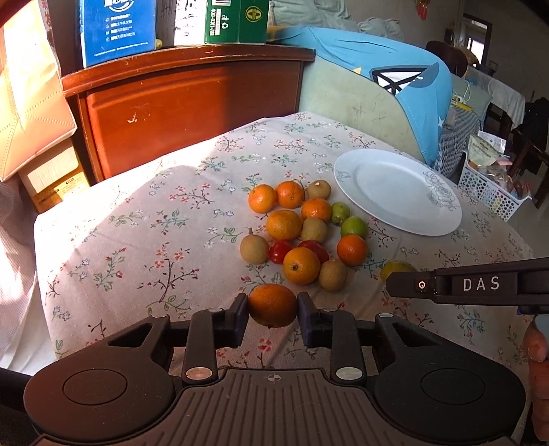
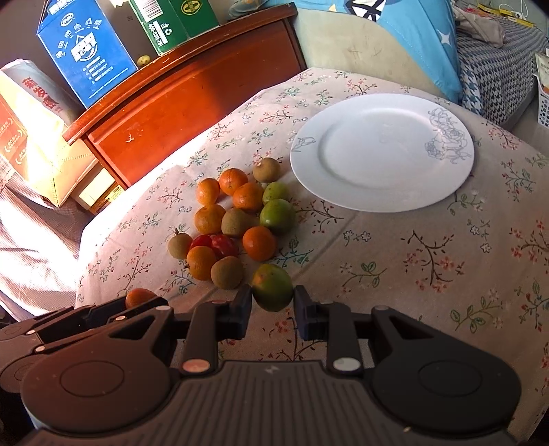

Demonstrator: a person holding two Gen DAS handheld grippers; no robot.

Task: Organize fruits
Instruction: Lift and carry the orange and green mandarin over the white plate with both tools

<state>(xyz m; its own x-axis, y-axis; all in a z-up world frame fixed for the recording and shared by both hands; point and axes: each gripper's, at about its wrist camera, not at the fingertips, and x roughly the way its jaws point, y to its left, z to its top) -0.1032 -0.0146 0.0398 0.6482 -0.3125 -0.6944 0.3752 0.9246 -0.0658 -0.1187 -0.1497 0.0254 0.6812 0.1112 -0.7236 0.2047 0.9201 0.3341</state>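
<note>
A heap of small fruit (image 1: 298, 226) lies on the flowered tablecloth: oranges, brown kiwis, green limes and red tomatoes. My left gripper (image 1: 272, 305) is shut on an orange (image 1: 272, 305) at the near edge of the heap, both pads pressing its sides. My right gripper (image 2: 272, 298) is shut on a green-orange citrus fruit (image 2: 272, 286) just right of the heap. An empty white plate (image 2: 382, 151) with a grey flower print sits beyond the heap to the right. In the left wrist view the right gripper's black arm (image 1: 473, 284) reaches in from the right, hiding most of its fruit.
A red-brown wooden cabinet (image 1: 192, 113) stands behind the table, with blue and green cartons (image 1: 118, 29) on top. A chair draped in blue cloth (image 1: 405, 79) is at the back right. A white perforated basket (image 1: 490, 192) sits beyond the table's right edge. A person's fingers (image 1: 537, 360) show at far right.
</note>
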